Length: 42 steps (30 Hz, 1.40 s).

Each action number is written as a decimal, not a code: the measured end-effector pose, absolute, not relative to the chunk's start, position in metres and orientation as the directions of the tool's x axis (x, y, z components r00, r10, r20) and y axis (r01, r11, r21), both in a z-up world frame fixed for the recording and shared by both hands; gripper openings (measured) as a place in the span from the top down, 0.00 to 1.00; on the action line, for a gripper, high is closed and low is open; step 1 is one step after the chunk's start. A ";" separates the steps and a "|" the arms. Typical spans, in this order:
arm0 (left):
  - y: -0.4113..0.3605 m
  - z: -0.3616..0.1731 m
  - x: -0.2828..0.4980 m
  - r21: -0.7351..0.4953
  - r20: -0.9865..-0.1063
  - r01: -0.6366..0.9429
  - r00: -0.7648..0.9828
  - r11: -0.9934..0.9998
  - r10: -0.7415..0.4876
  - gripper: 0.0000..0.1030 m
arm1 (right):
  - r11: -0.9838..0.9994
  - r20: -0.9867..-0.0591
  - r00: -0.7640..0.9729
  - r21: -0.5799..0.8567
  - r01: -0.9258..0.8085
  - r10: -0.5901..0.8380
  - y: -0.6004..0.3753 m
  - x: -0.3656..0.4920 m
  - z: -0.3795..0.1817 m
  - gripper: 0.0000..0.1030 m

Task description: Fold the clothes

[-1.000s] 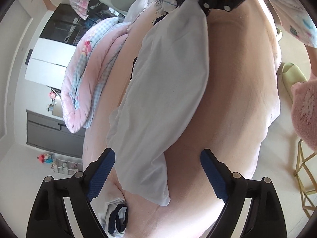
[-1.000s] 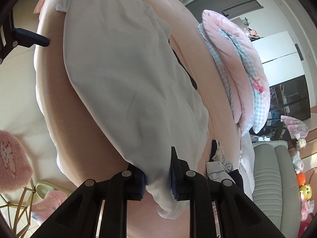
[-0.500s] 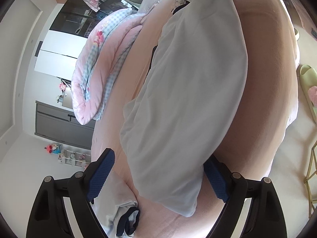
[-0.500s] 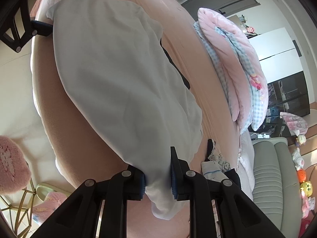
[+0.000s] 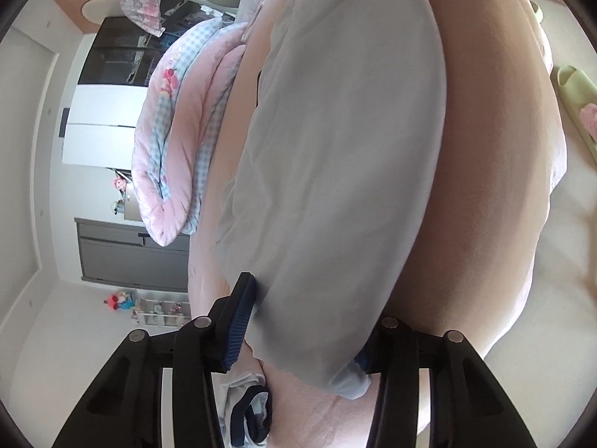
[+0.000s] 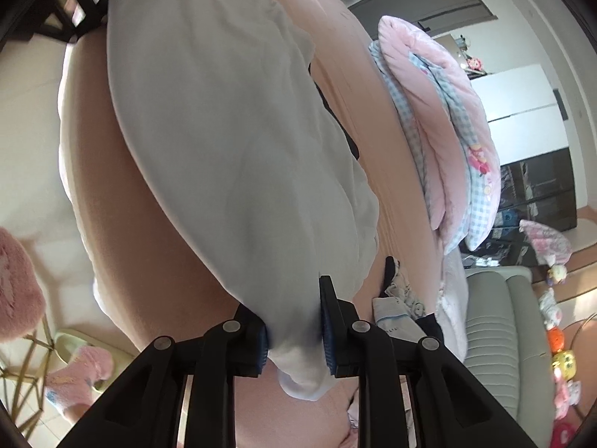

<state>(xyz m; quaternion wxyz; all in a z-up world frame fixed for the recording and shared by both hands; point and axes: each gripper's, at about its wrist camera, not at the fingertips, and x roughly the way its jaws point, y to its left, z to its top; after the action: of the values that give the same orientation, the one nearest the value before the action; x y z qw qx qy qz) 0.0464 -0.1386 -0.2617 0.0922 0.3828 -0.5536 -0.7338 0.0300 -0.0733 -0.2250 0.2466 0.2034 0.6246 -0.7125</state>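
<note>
A pale grey-blue garment [image 5: 335,156] stretches down the middle of both views over a pink bed [image 5: 496,186]. The right tongs [image 6: 293,330], at the bottom centre of their view, are clamped on one end of it. The left tongs [image 5: 304,330], at the bottom of theirs, have cloth filling the gap between the fingers; one pad is hidden, so whether they grip it I cannot tell. A folded pink checked quilt [image 5: 179,138] lies left of the garment, and a small dark-trimmed bundle [image 5: 248,410] sits at the lower left. Other clothes [image 6: 401,298] lie just right of the right tongs, with a grey sofa [image 6: 496,343] at the lower right.
</note>
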 end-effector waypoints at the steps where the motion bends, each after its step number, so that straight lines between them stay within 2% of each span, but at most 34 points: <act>1: -0.137 -0.264 0.048 0.888 -0.452 -0.289 -0.694 -0.358 -0.561 0.64 | -0.068 -0.574 -0.814 -0.812 0.580 -0.091 -0.071 0.034 -0.231 0.67; 2: -0.137 -0.264 0.048 0.889 -0.449 -0.287 -0.696 -0.356 -0.561 0.64 | -0.044 -0.553 -0.828 -0.829 0.558 -0.089 -0.068 0.036 -0.236 0.59; 3: -0.136 -0.264 0.049 0.891 -0.446 -0.286 -0.698 -0.354 -0.560 0.64 | -0.022 -0.533 -0.841 -0.843 0.537 -0.088 -0.065 0.039 -0.240 0.57; 5: -0.136 -0.263 0.048 0.887 -0.453 -0.288 -0.694 -0.362 -0.559 0.64 | -0.018 -0.522 -0.848 -0.851 0.526 -0.085 -0.061 0.040 -0.243 0.57; 11: -0.136 -0.261 0.047 0.879 -0.464 -0.278 -0.689 -0.388 -0.557 0.64 | -0.083 -0.572 -0.817 -0.813 0.576 -0.075 -0.059 0.033 -0.238 0.57; 14: -0.135 -0.264 0.047 0.874 -0.472 -0.281 -0.687 -0.397 -0.553 0.69 | -0.088 -0.599 -0.797 -0.792 0.604 -0.076 -0.058 0.031 -0.239 0.62; 15: -0.135 -0.266 0.047 0.870 -0.479 -0.289 -0.686 -0.398 -0.548 0.75 | -0.088 -0.618 -0.783 -0.778 0.622 -0.074 -0.059 0.030 -0.240 0.71; 19: -0.134 -0.269 0.050 0.871 -0.477 -0.289 -0.696 -0.397 -0.538 0.79 | -0.106 -0.649 -0.759 -0.752 0.651 -0.058 -0.059 0.030 -0.242 0.73; 22: -0.137 -0.260 0.044 0.838 -0.524 -0.296 -0.669 -0.458 -0.527 0.79 | -0.145 -0.689 -0.722 -0.710 0.689 -0.057 -0.056 0.023 -0.235 0.73; 24: -0.140 -0.250 0.038 0.797 -0.576 -0.301 -0.639 -0.523 -0.510 0.78 | -0.167 -0.722 -0.689 -0.674 0.720 -0.057 -0.056 0.018 -0.229 0.73; 27: -0.150 -0.224 0.022 0.669 -0.698 -0.271 -0.550 -0.693 -0.458 0.76 | -0.229 -0.785 -0.616 -0.589 0.775 -0.068 -0.055 0.008 -0.214 0.73; 30: -0.166 -0.203 0.009 0.562 -0.755 -0.204 -0.521 -0.801 -0.397 0.76 | -0.301 -0.841 -0.531 -0.481 0.823 -0.106 -0.054 -0.006 -0.196 0.75; 36: -0.199 -0.161 -0.016 0.311 -0.841 -0.053 -0.481 -0.949 -0.249 0.76 | -0.443 -0.863 -0.470 -0.354 0.824 -0.185 -0.049 -0.033 -0.162 0.76; 42: -0.201 -0.151 -0.021 0.313 -0.839 -0.065 -0.487 -0.948 -0.244 0.77 | -0.471 -0.860 -0.466 -0.330 0.818 -0.207 -0.049 -0.040 -0.156 0.76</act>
<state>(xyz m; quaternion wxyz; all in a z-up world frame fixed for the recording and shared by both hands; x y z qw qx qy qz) -0.0209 -0.2007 -0.1510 0.0527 0.5040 -0.1530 -0.8484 -0.0402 -0.0490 -0.1557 0.3360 0.3925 0.3893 -0.7625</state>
